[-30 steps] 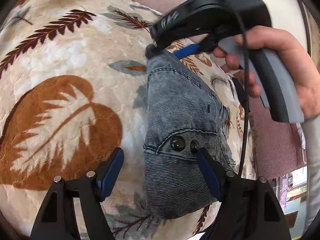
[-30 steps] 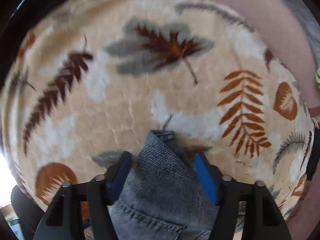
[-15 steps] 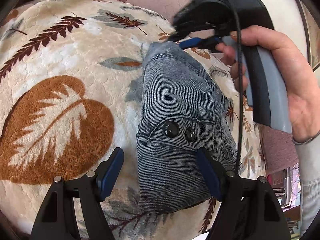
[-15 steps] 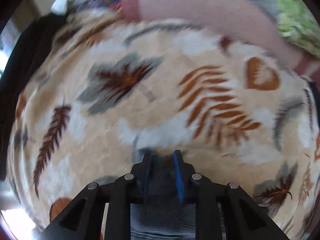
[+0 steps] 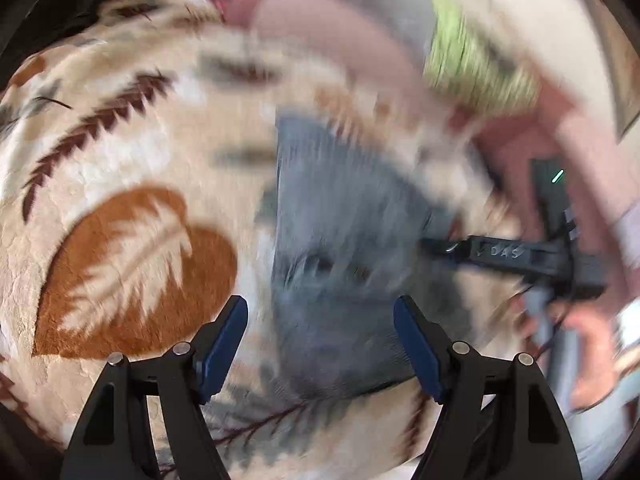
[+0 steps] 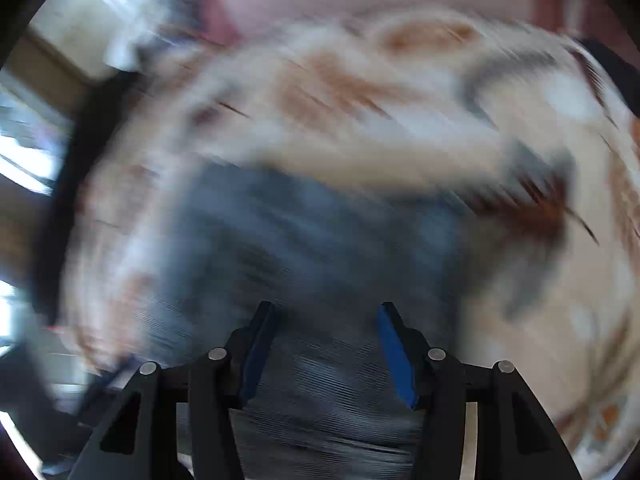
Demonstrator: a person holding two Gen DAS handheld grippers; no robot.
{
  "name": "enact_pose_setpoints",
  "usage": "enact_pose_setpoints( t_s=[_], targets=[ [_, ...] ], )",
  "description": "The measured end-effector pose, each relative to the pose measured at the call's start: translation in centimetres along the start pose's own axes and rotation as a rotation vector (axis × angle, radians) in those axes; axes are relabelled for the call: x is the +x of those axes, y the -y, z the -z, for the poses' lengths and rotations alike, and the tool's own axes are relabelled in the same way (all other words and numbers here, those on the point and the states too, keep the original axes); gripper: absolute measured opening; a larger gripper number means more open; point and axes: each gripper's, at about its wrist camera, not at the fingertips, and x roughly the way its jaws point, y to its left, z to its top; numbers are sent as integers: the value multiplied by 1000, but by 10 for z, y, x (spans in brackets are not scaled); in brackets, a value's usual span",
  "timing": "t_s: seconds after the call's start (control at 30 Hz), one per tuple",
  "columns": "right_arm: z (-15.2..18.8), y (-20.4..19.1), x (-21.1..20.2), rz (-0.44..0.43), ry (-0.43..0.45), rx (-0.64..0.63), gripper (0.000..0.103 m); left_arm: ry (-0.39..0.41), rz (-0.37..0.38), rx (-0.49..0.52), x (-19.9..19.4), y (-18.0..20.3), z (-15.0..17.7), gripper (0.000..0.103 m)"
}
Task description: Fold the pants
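The grey-blue denim pants (image 5: pixel 340 248) lie folded in a compact bundle on the leaf-patterned blanket (image 5: pixel 120 200); both views are blurred by motion. My left gripper (image 5: pixel 320 316) is open and empty, its blue pads either side of the near end of the bundle. My right gripper (image 5: pixel 440 246) reaches in from the right at the bundle's right edge. In the right wrist view the right gripper (image 6: pixel 326 324) is open, with the pants (image 6: pixel 300 240) spread below and ahead of its fingers.
A pink cushion or sofa back (image 5: pixel 320 20) and a green cloth (image 5: pixel 472 60) lie beyond the blanket. The person's hand (image 5: pixel 580 344) holds the right gripper's handle at the right. A dark edge (image 6: pixel 60 200) borders the blanket at the left.
My right gripper was shut on the pants' far corner; it has opened and swung round to the bundle's right side. The left gripper has stayed open in place.
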Motion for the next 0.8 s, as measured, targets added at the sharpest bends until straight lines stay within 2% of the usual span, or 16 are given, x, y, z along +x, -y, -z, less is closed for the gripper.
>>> enact_pose_setpoints(
  t_s=[0.03, 0.13, 0.23, 0.27, 0.37, 0.4, 0.5, 0.6, 0.67, 0.8],
  targets=[
    [5, 5, -6, -37, 26, 13, 57, 5, -3, 1, 2, 1, 1, 77],
    [19, 3, -32, -54, 113, 6, 57, 71, -12, -23, -19, 1, -1, 76],
    [48, -6, -49, -87, 190, -45, 58, 138, -25, -10, -39, 4, -2, 76],
    [57, -8, -49, -76, 204, -62, 61, 132, -38, 0, -38, 6, -1, 77],
    [87, -8, -20, 23, 158, -133, 66, 18, -142, 57, -3, 9, 5, 81],
    [91, -6, -23, 23, 203, -140, 66, 42, -152, 52, -3, 8, 8, 85],
    [91, -12, -36, 41, 238, -139, 67, 59, -179, 36, -11, 10, 5, 86],
    [99, -13, -49, 15, 299, -133, 67, 86, -190, 30, -21, 12, 7, 85],
    [105, -11, -28, 48, 235, -139, 72, 68, -210, 50, -15, 13, 9, 86],
    [110, -1, -33, 13, 265, -120, 74, 75, -224, 50, -11, 14, 12, 87]
  ],
)
